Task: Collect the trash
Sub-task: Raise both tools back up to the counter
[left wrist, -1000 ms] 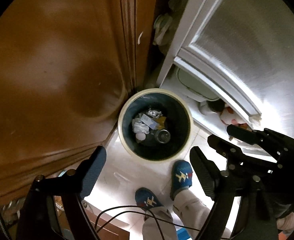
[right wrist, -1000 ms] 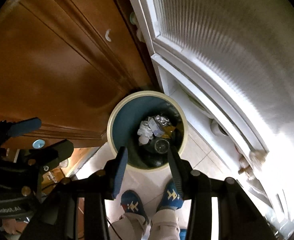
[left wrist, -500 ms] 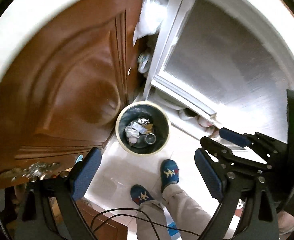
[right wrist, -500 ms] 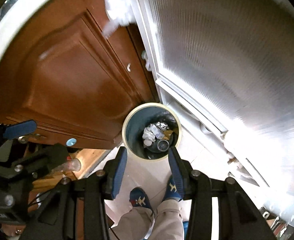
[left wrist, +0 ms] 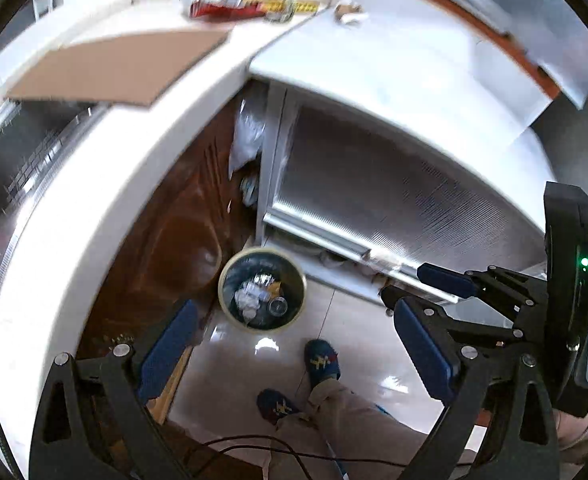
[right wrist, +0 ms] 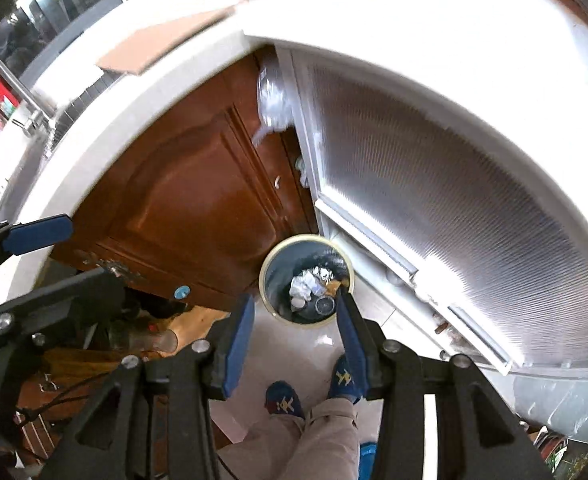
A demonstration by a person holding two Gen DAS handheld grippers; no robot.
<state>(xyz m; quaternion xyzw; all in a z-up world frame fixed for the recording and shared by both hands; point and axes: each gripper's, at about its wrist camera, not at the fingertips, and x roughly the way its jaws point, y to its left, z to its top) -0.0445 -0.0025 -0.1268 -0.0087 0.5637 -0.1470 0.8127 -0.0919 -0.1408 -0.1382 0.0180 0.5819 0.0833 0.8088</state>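
Left wrist view: left gripper point(left wrist: 294, 344) empty, jaws opening wide; right gripper point(right wrist: 294, 344) half-spread, empty. Round cream-rimmed bin point(left wrist: 262, 290) far below, holds trash. Remaining red-yellow wrappers point(left wrist: 250, 6) on white counter point(left wrist: 106, 184), ahead above both claws; neither hand clearly nearer.

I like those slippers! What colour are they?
The slippers are dark blue with a yellow pattern on top, clearest in the left wrist view.
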